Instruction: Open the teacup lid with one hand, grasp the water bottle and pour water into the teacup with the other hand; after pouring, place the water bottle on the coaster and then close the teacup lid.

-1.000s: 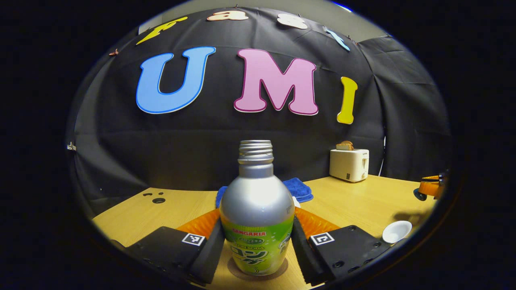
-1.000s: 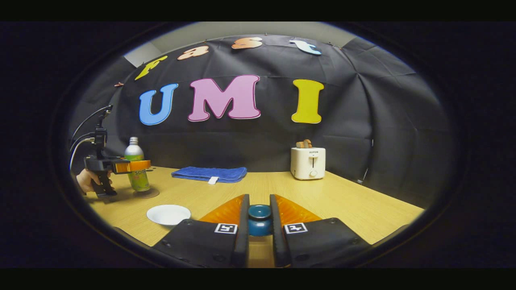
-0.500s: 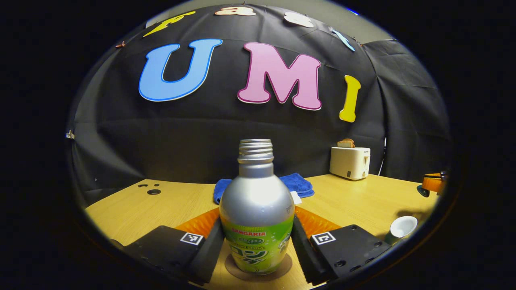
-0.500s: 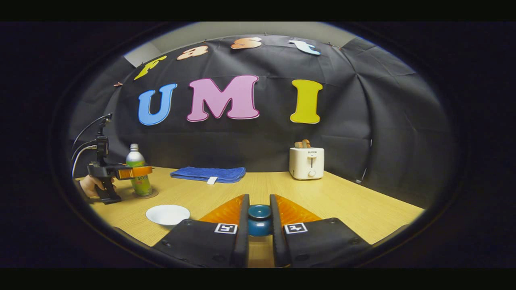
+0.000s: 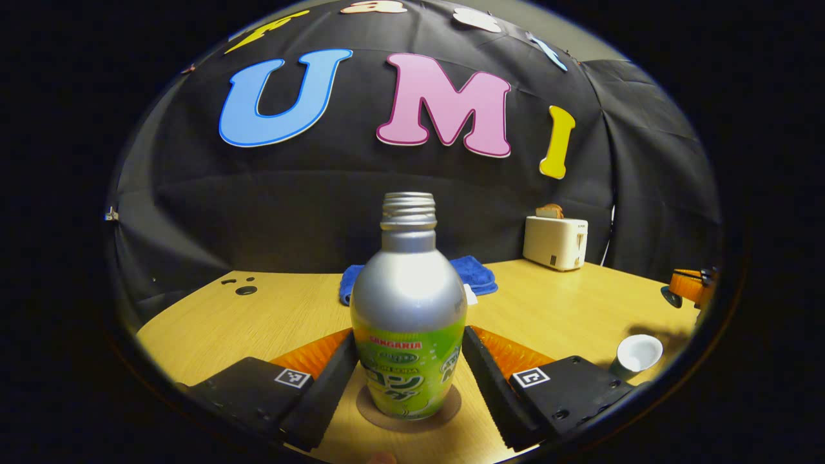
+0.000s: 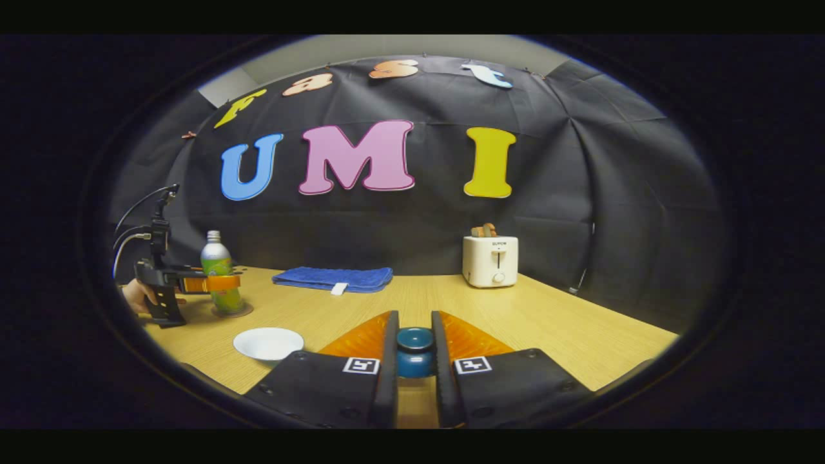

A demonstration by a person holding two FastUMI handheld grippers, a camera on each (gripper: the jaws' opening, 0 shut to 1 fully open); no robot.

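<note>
The left gripper [image 5: 410,380] has its jaws apart around the water bottle [image 5: 408,309], which stands on the coaster [image 5: 408,410]. A crooked pull-back could tip it. The right gripper [image 6: 414,361] is clamped on the teacup lid [image 6: 414,351]; a sloppy lowering onto the teacup [image 5: 635,356] could knock it over.

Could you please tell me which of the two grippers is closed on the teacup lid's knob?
The right gripper: its fingers pinch the lid's knob, while the left gripper flanks the water bottle.
</note>
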